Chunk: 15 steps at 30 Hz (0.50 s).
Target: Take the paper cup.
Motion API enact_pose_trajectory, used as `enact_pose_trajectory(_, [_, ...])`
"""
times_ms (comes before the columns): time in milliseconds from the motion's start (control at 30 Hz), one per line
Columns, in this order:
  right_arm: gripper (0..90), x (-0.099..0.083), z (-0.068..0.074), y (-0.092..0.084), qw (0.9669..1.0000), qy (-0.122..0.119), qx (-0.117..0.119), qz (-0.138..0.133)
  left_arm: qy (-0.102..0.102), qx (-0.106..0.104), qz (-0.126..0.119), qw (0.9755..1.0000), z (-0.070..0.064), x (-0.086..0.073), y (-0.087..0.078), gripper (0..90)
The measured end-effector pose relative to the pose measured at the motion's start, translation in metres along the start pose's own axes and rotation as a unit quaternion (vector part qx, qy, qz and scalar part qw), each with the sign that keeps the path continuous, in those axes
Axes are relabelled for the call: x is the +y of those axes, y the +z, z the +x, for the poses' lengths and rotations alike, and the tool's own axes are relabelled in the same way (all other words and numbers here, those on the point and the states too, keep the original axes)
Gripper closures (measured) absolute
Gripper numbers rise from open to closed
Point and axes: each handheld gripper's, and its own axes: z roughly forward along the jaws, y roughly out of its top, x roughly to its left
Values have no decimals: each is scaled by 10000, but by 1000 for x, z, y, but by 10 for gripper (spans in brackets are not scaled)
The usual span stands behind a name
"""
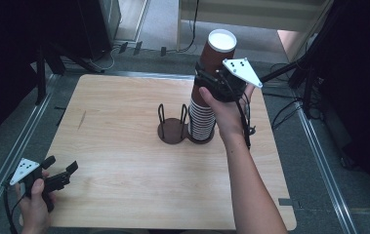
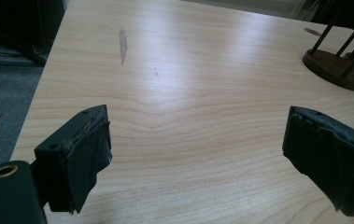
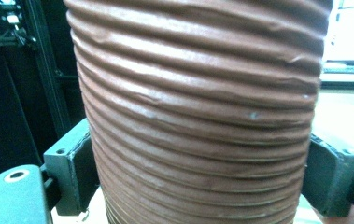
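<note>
One ribbed brown cup (image 3: 198,112) (paper-white inside)

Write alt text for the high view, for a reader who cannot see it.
The right gripper clamps a brown ribbed paper cup at the top of a tall stack of cups standing in a dark round wire holder on a light wooden table. The left gripper rests open at the table's near left corner.

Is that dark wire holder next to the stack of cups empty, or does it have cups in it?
Empty. The wire holder shows only its bare round base between the upright wires; the cup stack stands in the neighbouring holder.
</note>
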Motion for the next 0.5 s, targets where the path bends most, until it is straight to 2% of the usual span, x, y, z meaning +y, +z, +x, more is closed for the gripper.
enact_pose_trajectory(267, [144,15,0,-6,9999,-10,112,-118,-13,4,-6,10000,0,0,0,86])
enact_pose_trajectory(500, [147,21,-4,-17,9999,2,76,-140,-38,13,-4,10000,0,0,0,85])
